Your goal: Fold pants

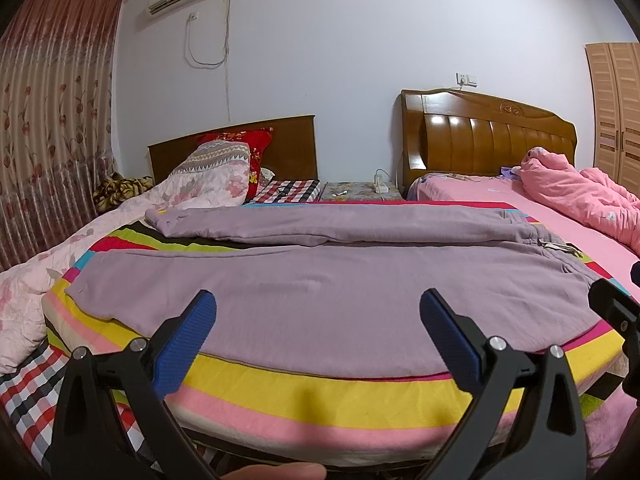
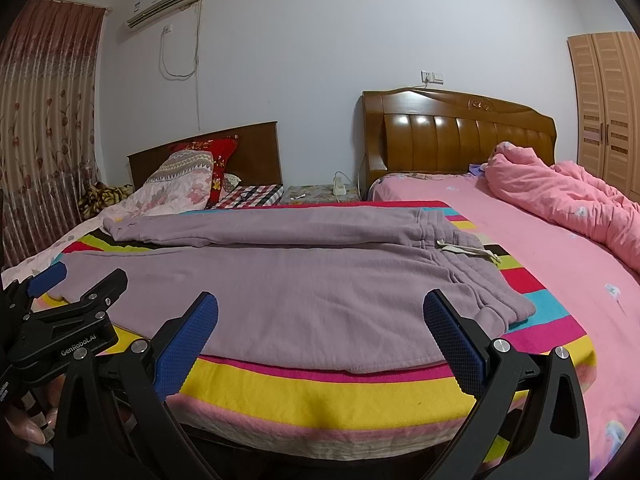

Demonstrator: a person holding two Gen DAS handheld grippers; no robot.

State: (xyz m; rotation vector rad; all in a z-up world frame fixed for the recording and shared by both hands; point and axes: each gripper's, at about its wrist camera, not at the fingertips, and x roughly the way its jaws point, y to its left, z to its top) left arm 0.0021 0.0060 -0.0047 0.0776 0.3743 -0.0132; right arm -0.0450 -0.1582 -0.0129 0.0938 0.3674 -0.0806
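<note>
Mauve sweatpants (image 1: 320, 280) lie flat on a striped blanket (image 1: 340, 396) on the bed, both legs running left, the waistband with its drawstring (image 2: 468, 250) at the right. They show the same way in the right wrist view (image 2: 280, 280). My left gripper (image 1: 318, 320) is open and empty, just above the near leg's front edge. My right gripper (image 2: 320, 322) is open and empty, nearer the waistband end. The left gripper also shows in the right wrist view (image 2: 60, 300), at the left by the near leg's cuff.
A pink bed (image 2: 540, 260) with a crumpled pink quilt (image 2: 560, 196) adjoins on the right. A floral quilt and pillows (image 1: 208, 180) lie at the far left. A nightstand (image 1: 360, 192) stands between two headboards. Curtains hang left, a wardrobe (image 2: 604, 108) stands right.
</note>
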